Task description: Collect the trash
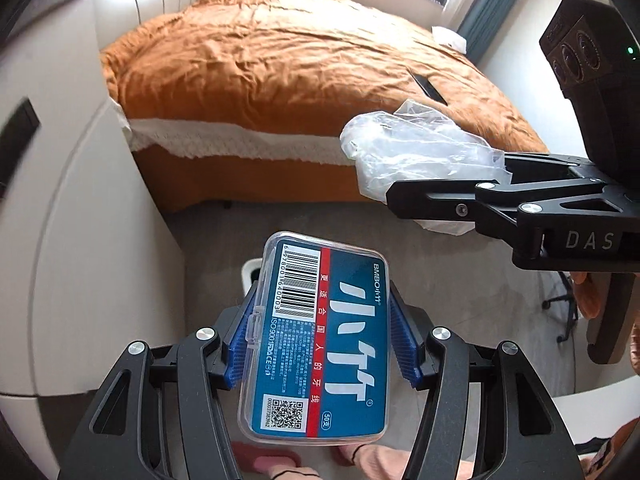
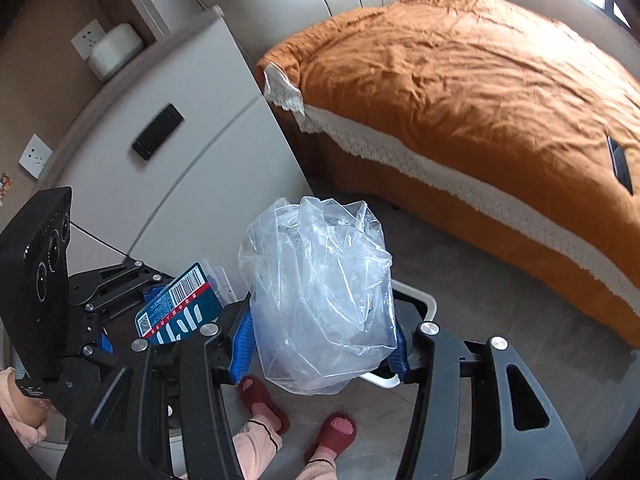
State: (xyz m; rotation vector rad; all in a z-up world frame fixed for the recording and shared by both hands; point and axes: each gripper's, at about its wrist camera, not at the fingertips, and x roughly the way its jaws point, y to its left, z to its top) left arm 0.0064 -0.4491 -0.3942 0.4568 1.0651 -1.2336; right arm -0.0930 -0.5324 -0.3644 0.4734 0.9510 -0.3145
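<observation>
**Q.** Left-wrist view, near to far: what is held, and why that way?

**A.** Nearest the lens, the left gripper (image 1: 324,336) is clamped on a floss-pick box (image 1: 320,340), a clear plastic case with a blue label. The blue pads (image 1: 404,340) press its two long sides, so the flat printed face is turned toward the camera and the case cannot pivot. Just beyond the box, at 12 o'clock of it, a white bin rim (image 1: 250,270) shows on the floor; holding the box above it suggests it is meant to be dropped there. At 2 o'clock the right gripper (image 1: 394,196) comes in from the side, closed on a crumpled plastic bag (image 1: 408,152). Farther off lies the bed with its orange cover (image 1: 280,64), a dark phone-like object (image 1: 430,88) resting on it.

**Q.** Does the right-wrist view agree?

**A.** It does. Closest, the right gripper (image 2: 322,340) pinches the plastic bag (image 2: 320,292) near its lower half; the limp film bulges upward and hides most of the gap between the fingers. Behind it, at 3 o'clock, the bin rim (image 2: 428,304) appears again. At 9 o'clock the left gripper (image 2: 160,312) carries the floss-pick box (image 2: 176,312). Beyond stand a white cabinet (image 2: 168,120) and the orange cover (image 2: 480,72).

**Q.** Where does the task stand?

**A.** Both pieces of trash are in hand and near the bin; neither, judging by position, is yet released.
</observation>
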